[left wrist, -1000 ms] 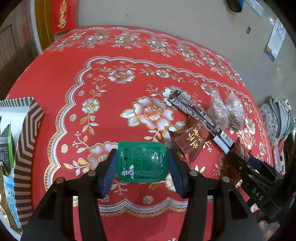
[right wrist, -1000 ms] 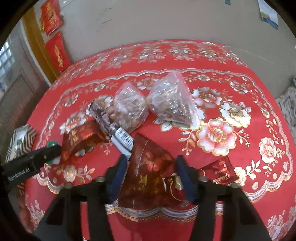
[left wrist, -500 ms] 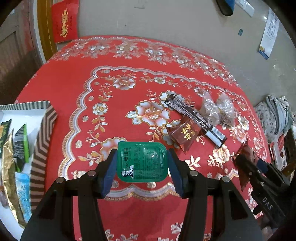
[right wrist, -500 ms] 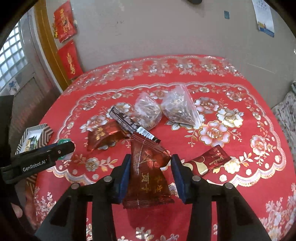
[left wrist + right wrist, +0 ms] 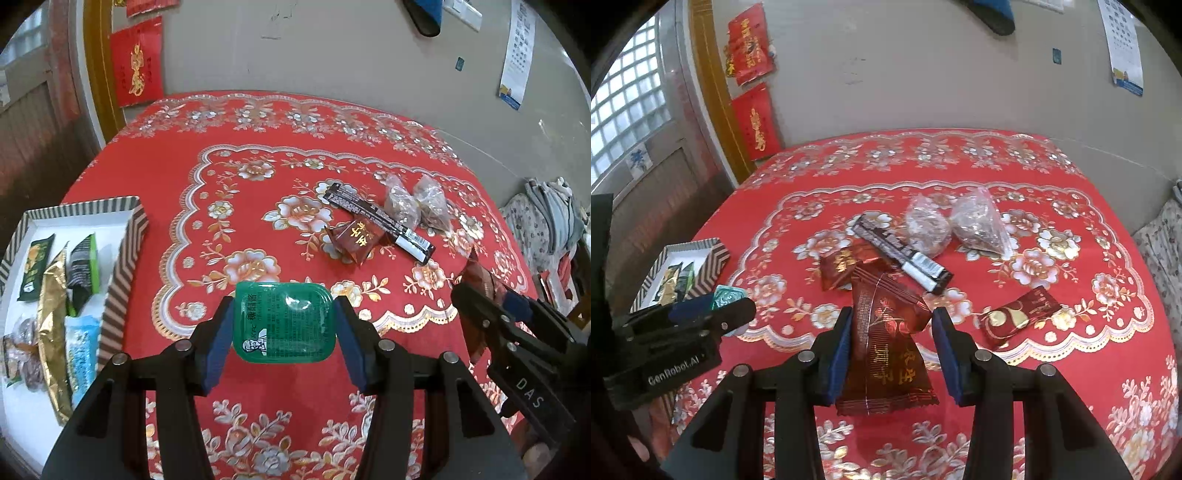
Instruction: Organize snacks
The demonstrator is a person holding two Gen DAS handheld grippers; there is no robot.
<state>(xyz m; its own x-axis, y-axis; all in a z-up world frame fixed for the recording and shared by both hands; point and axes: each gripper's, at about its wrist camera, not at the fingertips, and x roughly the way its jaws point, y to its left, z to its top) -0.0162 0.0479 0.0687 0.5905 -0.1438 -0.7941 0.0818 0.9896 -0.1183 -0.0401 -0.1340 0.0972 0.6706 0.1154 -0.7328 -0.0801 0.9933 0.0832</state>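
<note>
My left gripper is shut on a green sauce packet, held flat above the near part of the red tablecloth. My right gripper is shut on a dark red snack packet with gold print, lifted off the cloth. A striped box with several snack packets inside stands at the left table edge; it also shows in the right wrist view as the striped box, just beyond the left gripper's fingers.
On the cloth lie a black stick packet, a small red packet, two clear bags and a red-and-gold packet. A wall runs behind the table. Folded cloth lies off the right edge.
Both grippers have risen and drawn back from the table with their packets. More of the table and the striped box have come into view.
</note>
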